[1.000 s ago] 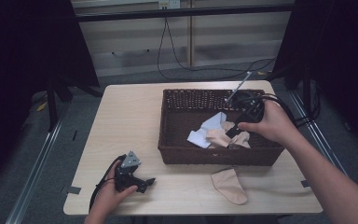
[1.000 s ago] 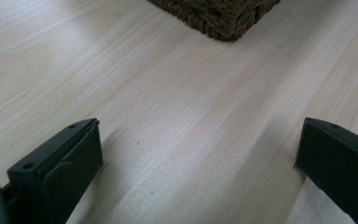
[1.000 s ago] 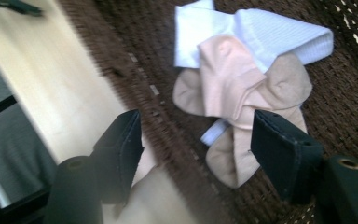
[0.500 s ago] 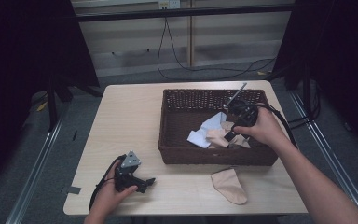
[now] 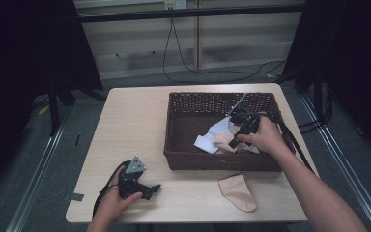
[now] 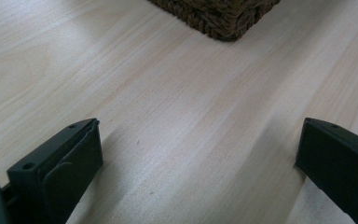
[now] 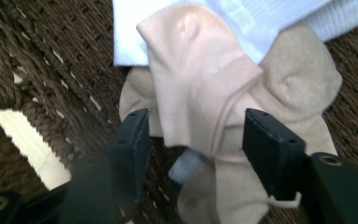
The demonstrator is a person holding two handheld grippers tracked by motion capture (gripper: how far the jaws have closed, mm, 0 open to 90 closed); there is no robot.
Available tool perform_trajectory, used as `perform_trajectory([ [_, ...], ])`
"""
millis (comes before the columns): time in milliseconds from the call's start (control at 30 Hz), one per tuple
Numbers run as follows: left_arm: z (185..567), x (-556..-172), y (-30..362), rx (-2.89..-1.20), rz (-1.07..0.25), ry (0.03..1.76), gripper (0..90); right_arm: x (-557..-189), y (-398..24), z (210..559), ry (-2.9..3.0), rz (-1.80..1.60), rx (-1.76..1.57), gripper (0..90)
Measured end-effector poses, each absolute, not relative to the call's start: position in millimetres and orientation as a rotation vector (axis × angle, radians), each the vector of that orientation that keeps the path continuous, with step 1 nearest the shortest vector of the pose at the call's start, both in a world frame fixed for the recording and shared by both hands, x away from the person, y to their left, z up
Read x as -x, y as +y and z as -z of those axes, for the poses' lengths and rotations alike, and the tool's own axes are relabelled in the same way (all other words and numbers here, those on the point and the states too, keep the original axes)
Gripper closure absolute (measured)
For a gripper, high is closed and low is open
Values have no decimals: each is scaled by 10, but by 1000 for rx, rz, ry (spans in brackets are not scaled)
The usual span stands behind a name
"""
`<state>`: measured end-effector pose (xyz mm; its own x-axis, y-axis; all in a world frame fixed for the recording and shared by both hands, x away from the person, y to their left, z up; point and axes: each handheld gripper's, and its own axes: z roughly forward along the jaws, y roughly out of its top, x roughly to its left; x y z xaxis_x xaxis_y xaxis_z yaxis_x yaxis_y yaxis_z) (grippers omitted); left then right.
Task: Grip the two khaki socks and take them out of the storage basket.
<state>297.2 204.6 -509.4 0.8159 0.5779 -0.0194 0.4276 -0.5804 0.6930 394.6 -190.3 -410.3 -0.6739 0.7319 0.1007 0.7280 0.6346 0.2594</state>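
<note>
A peach sock (image 7: 200,74) lies crumpled on a white sock (image 7: 261,18) and another beige sock (image 7: 303,79) on the floor of the brown wicker basket (image 5: 212,162). My right gripper (image 7: 195,114) points down into the basket (image 7: 37,60) and straddles the peach sock's fold. Its jaws have just been closing, and a small gap still shows at the left pad. In the high view the right gripper (image 5: 237,135) sits over the sock pile (image 5: 223,141). My left gripper (image 5: 150,189) rests on the table at the front left, jaws wide apart (image 6: 199,125) with nothing between them.
One more beige sock (image 5: 237,192) lies on the light wooden table (image 5: 125,125) in front of the basket. The basket's corner (image 6: 223,18) lies ahead of the left gripper. The right gripper's cable trails over the basket's right rim.
My right gripper has sunk lower into the basket onto the sock pile, and its jaws stand narrower. The left hand and its gripper have not moved.
</note>
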Motion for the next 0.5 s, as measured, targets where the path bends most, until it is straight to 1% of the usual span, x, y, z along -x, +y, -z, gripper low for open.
perform_trajectory([
  [233, 5093, -2971, 2047, -2277, -272, 736, 0, -3996, -1841, 4229, 2829, -412, -1224, 505],
  [267, 5093, -2972, 2047, -2278, -272, 735, 0, -4003, -1843, 4240, 2831, -407, -1219, 533],
  [300, 5093, -2972, 2047, -2278, -272, 735, 0, -4012, -1850, 4245, 2837, -394, -1211, 604],
  [333, 5093, -2972, 2047, -2277, -272, 735, 0, -4019, -1858, 4243, 2833, -375, -1203, 693],
  [367, 5093, -2972, 2047, -2277, -272, 735, 0, -4018, -1860, 4239, 2838, -357, -1207, 718],
  [400, 5093, -2971, 2047, -2276, -272, 736, 0, -4018, -1863, 4239, 2844, -356, -1198, 781],
  [433, 5093, -2971, 2047, -2277, -272, 736, 0, -4019, -1873, 4238, 2861, -343, -1172, 823],
  [500, 5093, -2972, 2047, -2277, -272, 736, 0, -4012, -1869, 4224, 2879, -347, -1170, 844],
])
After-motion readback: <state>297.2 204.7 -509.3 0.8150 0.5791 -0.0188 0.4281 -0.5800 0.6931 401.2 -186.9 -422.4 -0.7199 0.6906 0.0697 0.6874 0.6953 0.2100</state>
